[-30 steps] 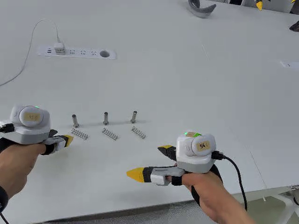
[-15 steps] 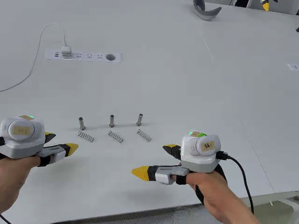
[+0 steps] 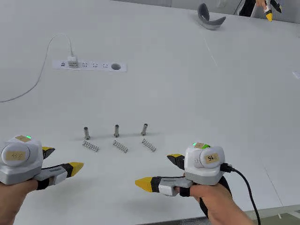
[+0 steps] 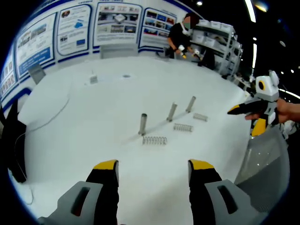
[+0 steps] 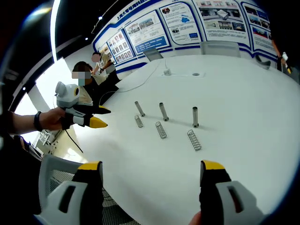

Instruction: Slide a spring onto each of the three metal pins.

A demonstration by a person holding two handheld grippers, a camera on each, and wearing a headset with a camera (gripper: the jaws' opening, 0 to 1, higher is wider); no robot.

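Note:
Three short metal pins stand upright in a row on the white table: left pin (image 3: 86, 132), middle pin (image 3: 116, 131), right pin (image 3: 144, 129). One spring lies flat just in front of each: left spring (image 3: 91, 146), middle spring (image 3: 120, 146), right spring (image 3: 149, 145). My left gripper (image 3: 62, 158) hovers open near the front left, empty, facing the pins (image 4: 143, 124) and springs (image 4: 154, 139). To the front right, my right gripper (image 3: 158, 171) is open and empty too, short of the right spring (image 5: 194, 139) and its pin (image 5: 195, 116).
A white power strip (image 3: 89, 65) with a plugged cable lies far behind the pins. A grey curved object (image 3: 209, 14) rests at the far back. The table's front edge runs just below both grippers. A person (image 4: 180, 35) works at the far end.
The head camera has tilted, shifting the whole scene down. My left gripper has drawn back from the left spring toward the near edge. Pins and springs have not moved.

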